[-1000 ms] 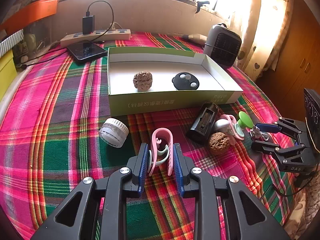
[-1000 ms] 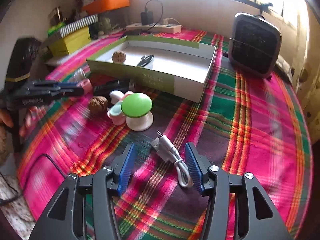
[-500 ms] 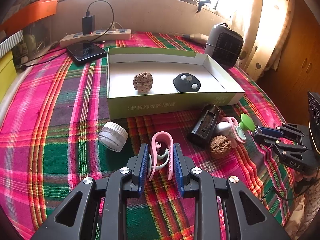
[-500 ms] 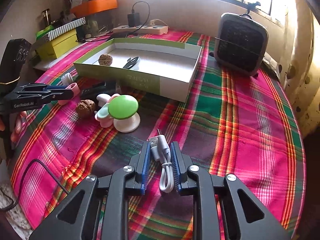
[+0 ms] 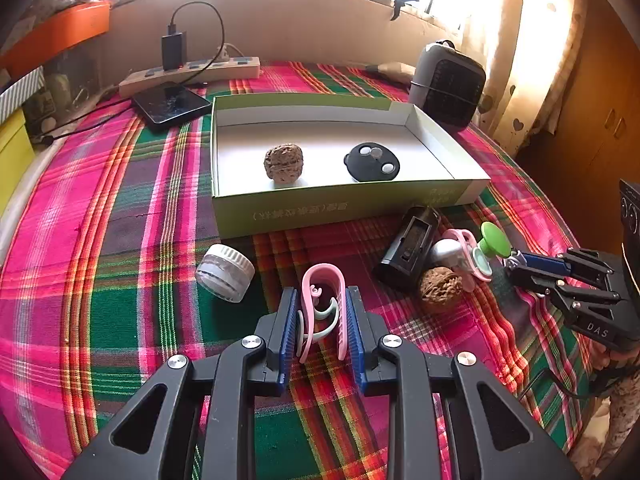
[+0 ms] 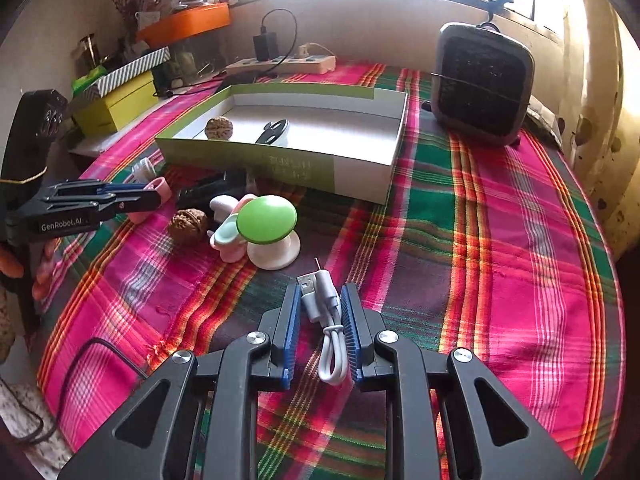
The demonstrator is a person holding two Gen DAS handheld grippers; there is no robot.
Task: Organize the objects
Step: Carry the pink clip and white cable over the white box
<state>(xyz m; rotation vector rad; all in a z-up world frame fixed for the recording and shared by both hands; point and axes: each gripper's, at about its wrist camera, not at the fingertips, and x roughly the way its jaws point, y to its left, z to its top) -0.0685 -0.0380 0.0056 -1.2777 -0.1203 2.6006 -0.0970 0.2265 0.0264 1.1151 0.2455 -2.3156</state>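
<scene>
The left gripper (image 5: 322,322) squeezes the pink clip (image 5: 323,304) and the right gripper (image 6: 320,320) squeezes the small white cable (image 6: 326,320), both low in their frames, probably bound next for the box (image 5: 340,204) above.

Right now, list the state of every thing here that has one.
left gripper: shut on the pink clip
right gripper: shut on the USB cable
green box: open, holds a walnut and a black key fob
small jar: capped, on its side
second walnut: loose on the cloth
charger: plugged into the power strip
</scene>
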